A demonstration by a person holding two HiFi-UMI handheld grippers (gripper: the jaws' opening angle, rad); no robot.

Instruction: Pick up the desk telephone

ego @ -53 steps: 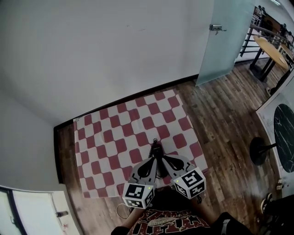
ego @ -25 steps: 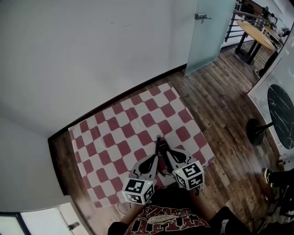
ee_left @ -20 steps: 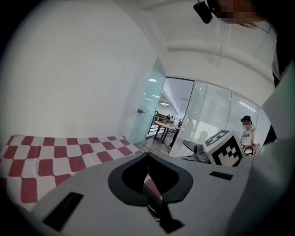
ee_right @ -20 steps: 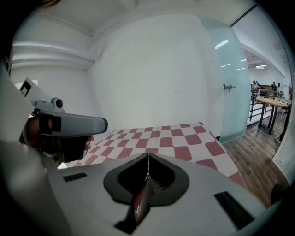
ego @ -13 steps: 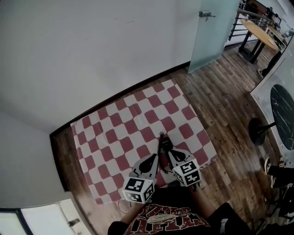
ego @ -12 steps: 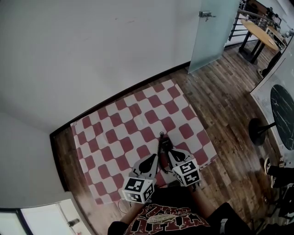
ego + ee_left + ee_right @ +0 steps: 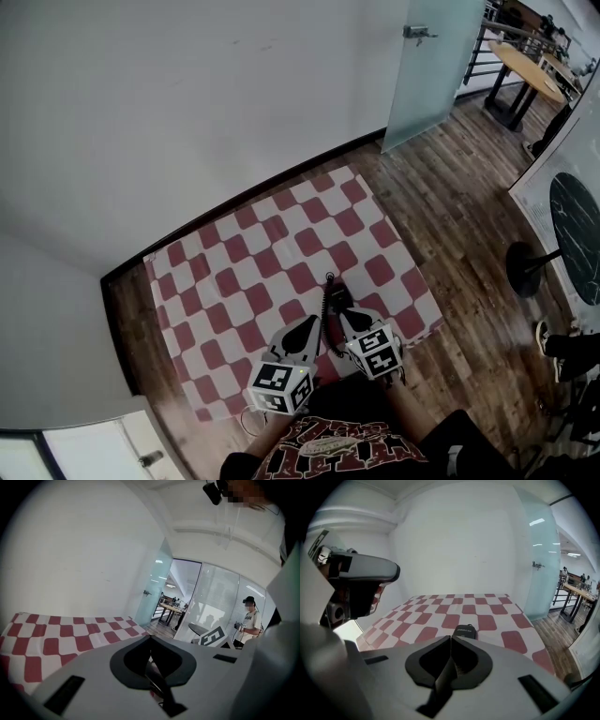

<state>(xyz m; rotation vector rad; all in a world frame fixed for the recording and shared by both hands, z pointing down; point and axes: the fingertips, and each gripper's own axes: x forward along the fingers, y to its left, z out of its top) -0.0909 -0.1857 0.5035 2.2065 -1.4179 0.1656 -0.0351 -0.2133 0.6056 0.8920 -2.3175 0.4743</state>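
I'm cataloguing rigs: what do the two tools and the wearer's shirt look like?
Both the left tool and right tool have pale grey shells with black recesses. Each carries a white cube of black square markers. The shirt is dark with red print.

Checked cloth (image 7: 272,253) is lying matt over a floor (image 7: 450,206) of brown wood planks that are showing a low sheen; the wall (image 7: 187,112) is showing smooth matt white paint, the door (image 7: 427,75) frosted glass. The desk telephone (image 7: 465,631) is presenting smooth black plastic, and the left gripper (image 7: 150,637) and right gripper (image 7: 451,637) are showing matt grey plastic shells with black jaw linings.
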